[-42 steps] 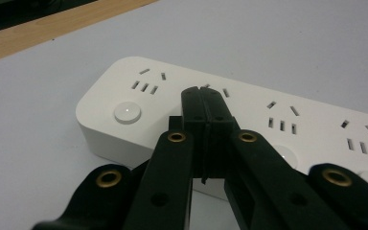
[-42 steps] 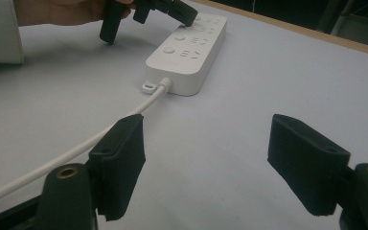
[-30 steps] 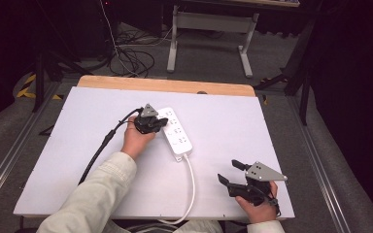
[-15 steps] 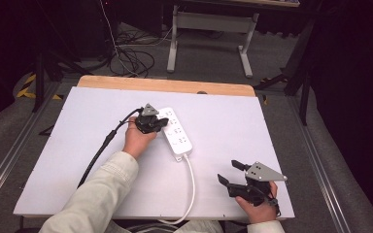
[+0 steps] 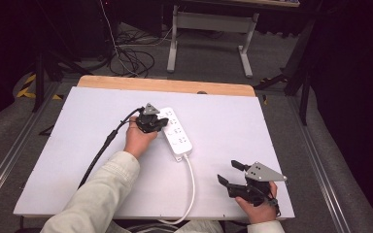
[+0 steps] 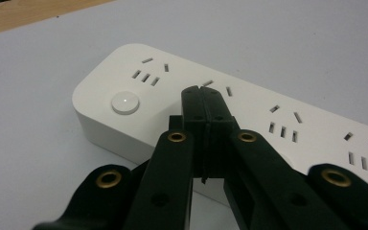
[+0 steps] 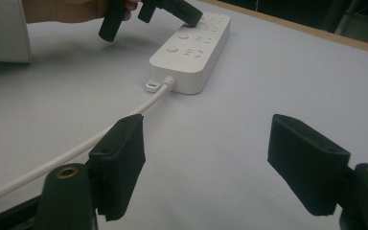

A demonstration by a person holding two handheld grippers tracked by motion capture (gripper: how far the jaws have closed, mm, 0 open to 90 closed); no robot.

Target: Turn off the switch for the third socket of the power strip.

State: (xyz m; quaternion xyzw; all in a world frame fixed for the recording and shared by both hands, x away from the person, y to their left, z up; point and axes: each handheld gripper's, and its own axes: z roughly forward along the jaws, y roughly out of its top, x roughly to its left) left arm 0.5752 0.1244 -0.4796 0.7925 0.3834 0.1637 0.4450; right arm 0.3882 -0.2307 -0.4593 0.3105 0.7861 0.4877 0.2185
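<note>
High view: white table (image 5: 77, 145) w/ a power strip (image 5: 177, 133) lying flat near centre, its cord (image 5: 192, 187) running toward the person. Left gripper (image 5: 159, 124), jaws clenched on nothing, is pressing its tips onto the strip's top by a round button (image 6: 125, 103). Right gripper (image 5: 230, 172) is resting released, well apart. Strip prob. rigid, light, slick plastic; best gripped across its long sides. Cord's plug end is cut off.
</note>
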